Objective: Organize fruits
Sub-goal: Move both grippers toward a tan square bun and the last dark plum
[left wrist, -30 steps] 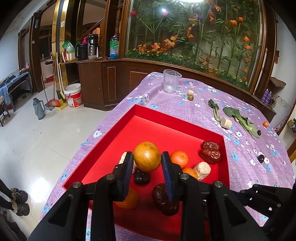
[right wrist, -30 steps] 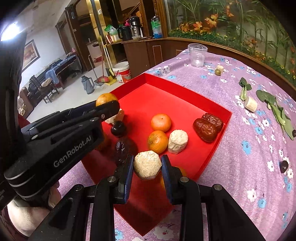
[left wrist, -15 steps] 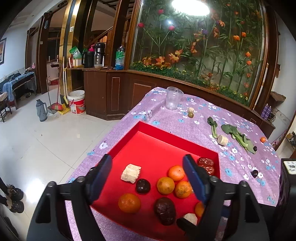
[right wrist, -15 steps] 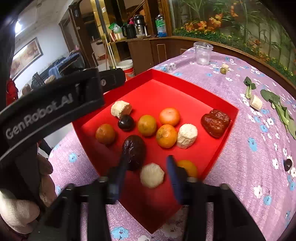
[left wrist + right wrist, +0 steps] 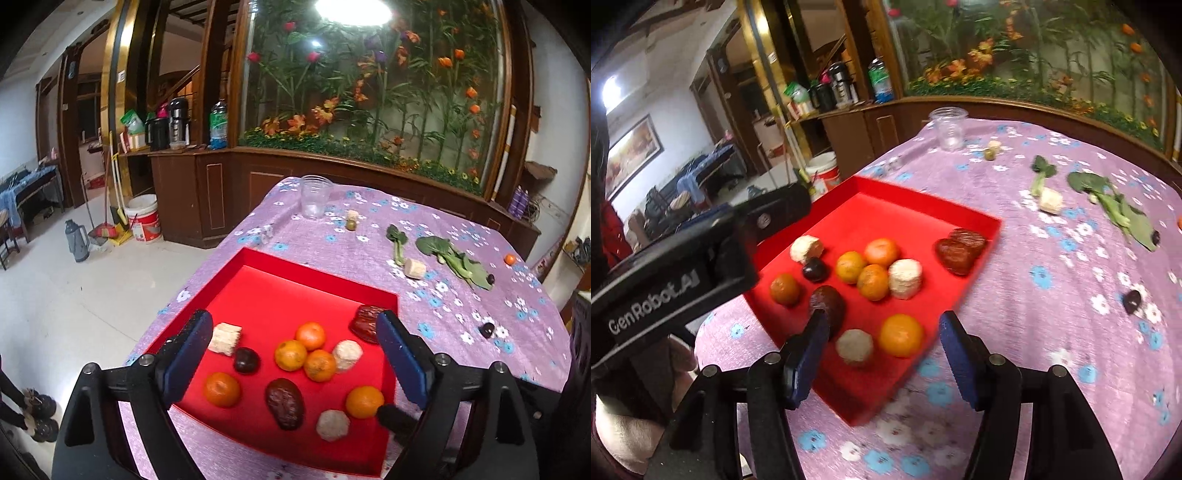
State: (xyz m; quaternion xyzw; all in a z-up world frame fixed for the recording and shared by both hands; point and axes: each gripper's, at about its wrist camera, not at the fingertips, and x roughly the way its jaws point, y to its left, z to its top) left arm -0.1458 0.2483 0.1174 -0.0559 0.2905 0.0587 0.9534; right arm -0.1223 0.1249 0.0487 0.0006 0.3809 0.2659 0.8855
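Observation:
A red tray (image 5: 321,273) on the purple flowered tablecloth holds several oranges, beige chunks and dark dates. My left gripper (image 5: 292,318) hovers above the tray's near half, its jaws opening wide, with nothing between its pads. The orange (image 5: 290,354) below it lies loose among two others. My right gripper (image 5: 883,318) hangs over the tray's near corner, jaws also opening and holding nothing. A round beige chunk (image 5: 854,346) and an orange (image 5: 900,334) rest on the tray floor under it. The left gripper's black body (image 5: 683,266) fills the left of the right wrist view.
Out on the cloth lie a clear plastic cup (image 5: 314,195), leafy greens (image 5: 454,258), a beige chunk (image 5: 413,267), a small green fruit (image 5: 351,224), a small orange (image 5: 509,259) and a dark fruit (image 5: 487,329). The table edge drops to the floor on the left.
Both grippers opened and drew back and up. The left one let go of its orange and the right one its beige chunk. Both pieces now lie in the tray.

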